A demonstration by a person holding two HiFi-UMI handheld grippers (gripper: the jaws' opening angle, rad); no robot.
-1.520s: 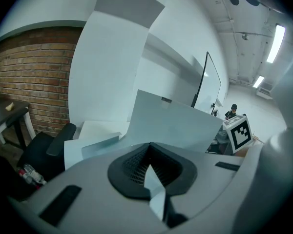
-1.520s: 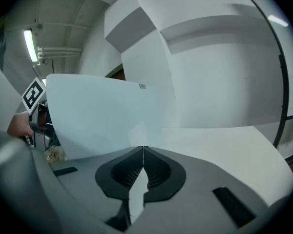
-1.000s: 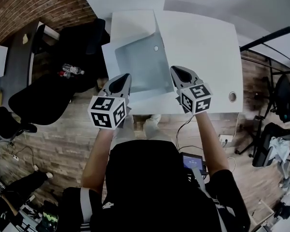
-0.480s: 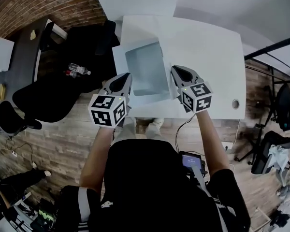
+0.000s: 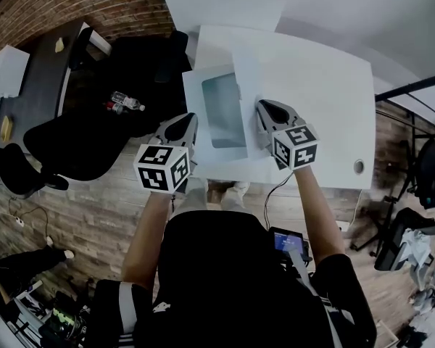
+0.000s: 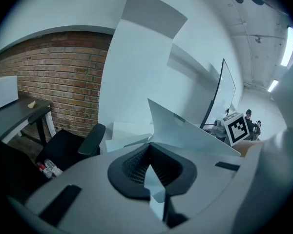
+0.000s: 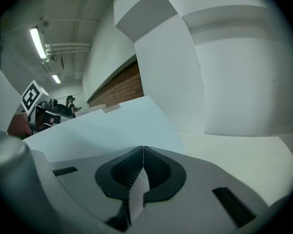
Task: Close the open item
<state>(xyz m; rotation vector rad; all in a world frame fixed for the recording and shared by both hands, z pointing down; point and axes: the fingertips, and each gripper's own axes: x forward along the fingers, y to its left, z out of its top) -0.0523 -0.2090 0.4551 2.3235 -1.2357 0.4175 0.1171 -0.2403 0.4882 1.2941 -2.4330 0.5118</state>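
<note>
Brick wall (image 5: 72, 6) and wood floor (image 5: 94, 209) bordered a white table (image 5: 319, 85), where a white box (image 5: 221, 111) lay near the front edge, its top open and its pale inside showing. The left gripper (image 5: 181, 127) had its jaws pressed together on the thin left flap (image 6: 154, 189) of the box. The right gripper (image 5: 270, 114) was likewise clamped on the right flap (image 7: 136, 194), which stood tilted up beside the opening. A black chair (image 5: 65, 143) stood near the table's left side.
</note>
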